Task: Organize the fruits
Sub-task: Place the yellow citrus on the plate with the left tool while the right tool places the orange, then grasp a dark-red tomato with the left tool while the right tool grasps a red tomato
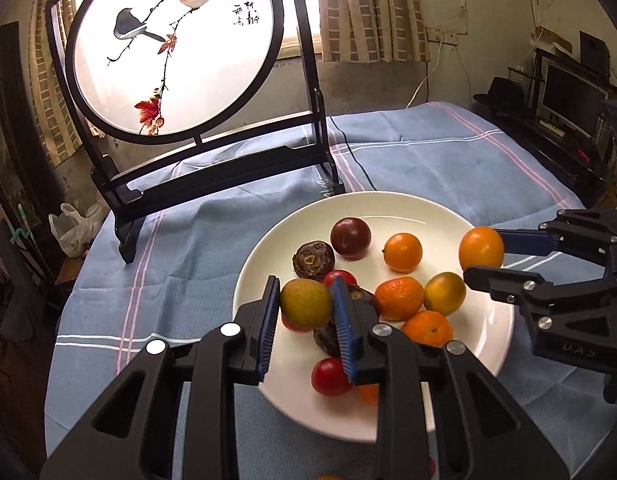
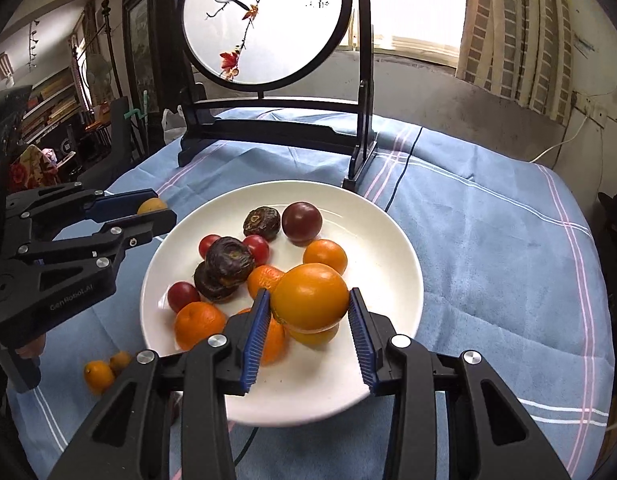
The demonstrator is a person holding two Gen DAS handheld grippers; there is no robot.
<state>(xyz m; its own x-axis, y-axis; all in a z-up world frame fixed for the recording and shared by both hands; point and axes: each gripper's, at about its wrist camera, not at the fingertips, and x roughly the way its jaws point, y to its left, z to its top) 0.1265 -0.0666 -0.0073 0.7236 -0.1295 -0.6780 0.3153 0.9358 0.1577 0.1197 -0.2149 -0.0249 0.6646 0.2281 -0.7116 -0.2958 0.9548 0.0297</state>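
My left gripper (image 1: 305,285) is shut on a small yellow-green fruit (image 1: 306,308), held just above the near left part of the white plate (image 1: 392,205). The right gripper (image 2: 309,294) is shut on a round orange fruit (image 2: 310,300) over the plate's near side (image 2: 392,248). Each gripper also shows in the other view: the right gripper (image 1: 484,254) with its orange at the plate's right edge, the left gripper (image 2: 160,205) with its fruit at the left edge. On the plate lie a dark red plum (image 1: 350,238), brown wrinkled fruits (image 2: 229,259), cherry tomatoes (image 2: 183,297) and mandarins (image 1: 398,298).
Two small orange fruits (image 2: 102,370) lie on the blue striped cloth (image 2: 488,240) left of the plate. A round painted screen on a black stand (image 1: 212,168) rises behind it. A black cable (image 1: 358,164) crosses the cloth. The table edge drops off at left and right.
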